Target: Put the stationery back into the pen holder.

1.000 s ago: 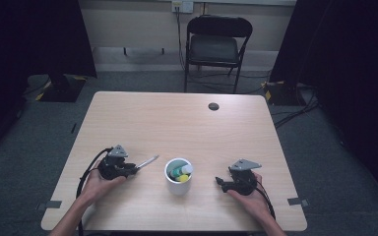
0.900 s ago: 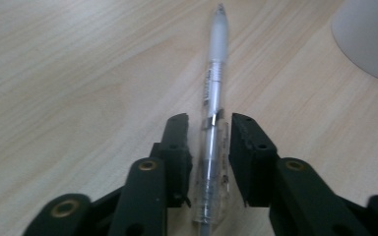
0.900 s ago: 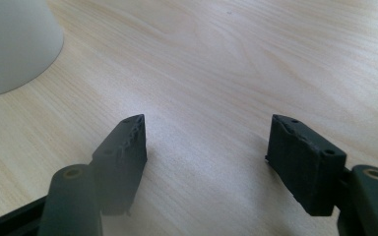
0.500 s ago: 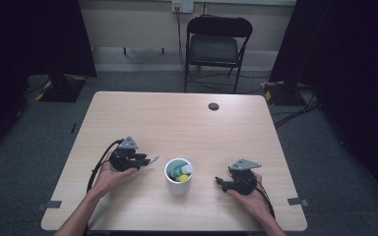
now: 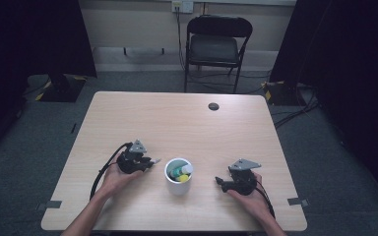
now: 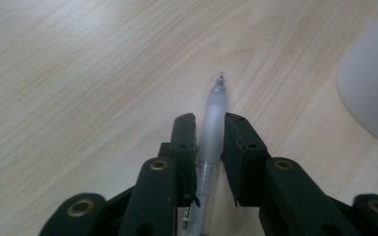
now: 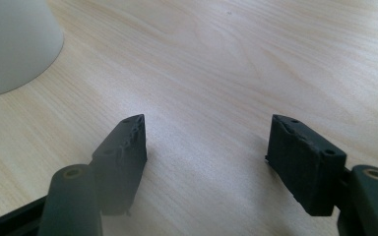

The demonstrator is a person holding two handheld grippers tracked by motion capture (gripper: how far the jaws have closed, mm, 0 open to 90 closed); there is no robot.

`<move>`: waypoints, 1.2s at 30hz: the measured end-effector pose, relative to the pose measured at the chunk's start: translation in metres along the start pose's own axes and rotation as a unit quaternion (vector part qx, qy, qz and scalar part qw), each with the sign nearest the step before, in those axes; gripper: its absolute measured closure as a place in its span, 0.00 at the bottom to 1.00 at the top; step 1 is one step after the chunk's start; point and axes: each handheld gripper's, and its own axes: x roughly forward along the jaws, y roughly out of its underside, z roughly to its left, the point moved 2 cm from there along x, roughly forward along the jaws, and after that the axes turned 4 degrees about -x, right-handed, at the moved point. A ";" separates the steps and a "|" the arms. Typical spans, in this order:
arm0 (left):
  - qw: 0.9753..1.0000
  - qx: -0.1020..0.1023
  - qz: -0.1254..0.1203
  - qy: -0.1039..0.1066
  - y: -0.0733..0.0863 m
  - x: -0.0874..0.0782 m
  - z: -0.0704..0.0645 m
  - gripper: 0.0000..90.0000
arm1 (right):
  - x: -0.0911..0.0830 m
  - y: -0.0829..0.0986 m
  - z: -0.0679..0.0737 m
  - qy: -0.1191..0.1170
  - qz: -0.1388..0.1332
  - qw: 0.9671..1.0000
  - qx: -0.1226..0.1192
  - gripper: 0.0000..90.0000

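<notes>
Pale wood table [image 5: 187, 123], grey carpet, left hand-held gripper [image 5: 150, 161] gripping pen [image 6: 211, 125], right hand-held gripper [image 5: 218, 182] wide.

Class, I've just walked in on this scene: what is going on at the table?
A person works two handheld grippers at a light wooden table. The left gripper is shut on a frosted translucent pen, beside a white round cup that holds a few small items. The right gripper rests open on the tabletop, holding nothing.
</notes>
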 end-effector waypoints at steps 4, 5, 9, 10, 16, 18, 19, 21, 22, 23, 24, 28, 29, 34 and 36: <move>1.000 0.002 -0.003 0.011 0.000 0.001 -0.001 0.88 | 0.000 0.000 0.000 0.000 0.000 1.000 0.000 0.34; 1.000 0.002 -0.002 0.014 0.000 0.001 0.000 0.88 | 0.000 0.000 0.000 0.000 0.000 1.000 0.000 0.34; 1.000 -0.002 -0.003 0.017 0.000 0.001 0.001 0.85 | 0.000 0.000 0.000 0.000 0.000 1.000 0.000 0.34; 1.000 -0.001 -0.002 0.015 -0.001 0.001 0.000 0.85 | 0.000 0.000 0.000 0.000 0.000 1.000 0.000 0.34; 1.000 -0.006 0.002 0.020 -0.001 0.002 -0.003 0.87 | 0.000 0.000 0.000 0.000 0.000 1.000 0.000 0.34; 1.000 0.001 0.001 0.015 -0.002 0.002 -0.004 0.88 | 0.000 0.000 0.000 0.000 0.000 1.000 0.000 0.34; 1.000 0.002 0.002 0.013 -0.001 0.002 -0.005 0.88 | 0.000 0.000 0.000 0.000 0.000 1.000 0.000 0.34; 1.000 0.006 0.001 0.011 -0.002 0.002 -0.006 0.89 | 0.000 0.000 0.000 0.000 0.000 1.000 0.000 0.34; 1.000 0.005 0.000 0.013 -0.001 0.002 -0.005 0.89 | 0.000 0.000 0.000 0.000 0.000 1.000 0.000 0.34; 1.000 0.003 0.000 0.014 -0.001 0.002 -0.005 0.89 | 0.000 0.000 0.000 0.000 0.000 1.000 0.000 0.34; 1.000 0.006 0.002 0.014 -0.001 0.001 -0.005 0.89 | 0.000 0.000 0.000 0.000 0.000 1.000 0.000 0.34; 1.000 -0.005 -0.007 0.019 -0.002 0.000 -0.004 0.89 | 0.000 0.000 0.000 0.000 0.001 1.000 0.000 0.34; 1.000 -0.008 -0.013 0.025 -0.003 -0.003 -0.003 0.89 | 0.000 0.000 0.000 0.000 0.001 1.000 0.000 0.34; 0.997 -0.033 -0.052 0.036 -0.005 -0.012 0.001 0.89 | 0.000 0.000 0.000 0.000 0.000 1.000 -0.001 0.34; 0.996 -0.040 -0.066 0.035 -0.007 -0.014 0.002 0.89 | 0.000 0.000 0.000 0.000 0.001 1.000 0.000 0.34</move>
